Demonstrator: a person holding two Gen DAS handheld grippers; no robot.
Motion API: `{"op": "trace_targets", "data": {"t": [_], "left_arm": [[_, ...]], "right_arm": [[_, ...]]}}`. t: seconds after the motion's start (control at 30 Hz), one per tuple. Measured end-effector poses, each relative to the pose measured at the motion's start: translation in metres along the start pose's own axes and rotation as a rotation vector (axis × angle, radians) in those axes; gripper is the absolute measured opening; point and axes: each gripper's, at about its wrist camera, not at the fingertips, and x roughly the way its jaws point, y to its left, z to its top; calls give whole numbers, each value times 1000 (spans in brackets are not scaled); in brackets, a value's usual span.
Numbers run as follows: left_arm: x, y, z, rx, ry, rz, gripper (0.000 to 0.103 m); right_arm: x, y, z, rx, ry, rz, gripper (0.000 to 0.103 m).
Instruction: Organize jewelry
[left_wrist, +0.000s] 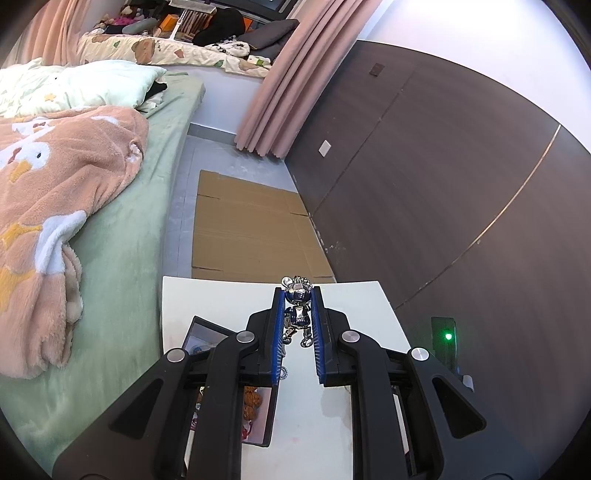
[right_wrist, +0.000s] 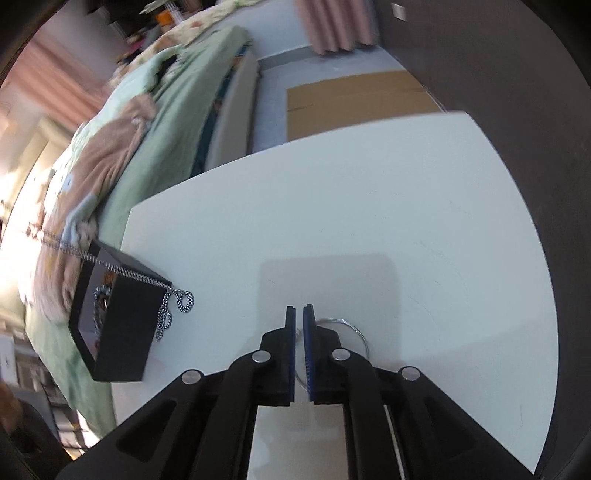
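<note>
My left gripper (left_wrist: 298, 291) is shut on a silver and blue figure pendant (left_wrist: 300, 310), held above the white table (left_wrist: 221, 295). Below it lies an open black jewelry box (left_wrist: 207, 334) with brown beads (left_wrist: 252, 403) inside. In the right wrist view the same box (right_wrist: 122, 332) stands at the table's (right_wrist: 369, 203) left edge. A beaded chain (right_wrist: 173, 302) runs down from the upper left, over the box, and coils on the table. My right gripper (right_wrist: 299, 308) is shut on a thin silver wire ring (right_wrist: 345, 324), which loops out to the right of the fingers, low over the table.
A green bed (left_wrist: 122, 229) with a peach blanket (left_wrist: 55, 192) borders the table's left side. Flat cardboard (left_wrist: 251, 229) lies on the floor beyond the table. A dark wood-panel wall (left_wrist: 443, 184) runs along the right. A device with a green light (left_wrist: 448, 336) sits beside the table.
</note>
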Motion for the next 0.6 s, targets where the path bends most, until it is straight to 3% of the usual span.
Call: {"op": "trace_targets", "data": {"t": [0.13, 0.27, 0.3, 0.33, 0.4, 0.47, 0.5, 0.53, 0.6], "left_arm": [[-1, -1, -3, 4, 3, -1, 15], [-2, -2, -3, 6, 4, -1, 14], [-2, -2, -3, 6, 4, -1, 15], [-2, -2, -3, 5, 3, -1, 15], [-4, -1, -3, 1, 0, -1, 15], [-5, -1, -2, -1, -3, -1, 15], [-6, 0, -2, -3, -5, -2, 14], [-7, 0, -1, -3, -6, -3, 14], [-8, 1, -1, -3, -8, -3, 14]], "right_arm": [[3, 2, -8, 12, 35, 24, 7], [11, 4, -12, 20, 61, -14, 8], [13, 4, -13, 24, 63, -20, 15], [13, 6, -13, 26, 58, -36, 38], [10, 11, -13, 14, 26, -61, 62], [9, 16, -11, 1, 17, -61, 53], [11, 17, -10, 6, 25, -51, 38], [16, 18, -10, 12, 38, -58, 31], [18, 19, -9, 9, 31, -80, 29]]}}
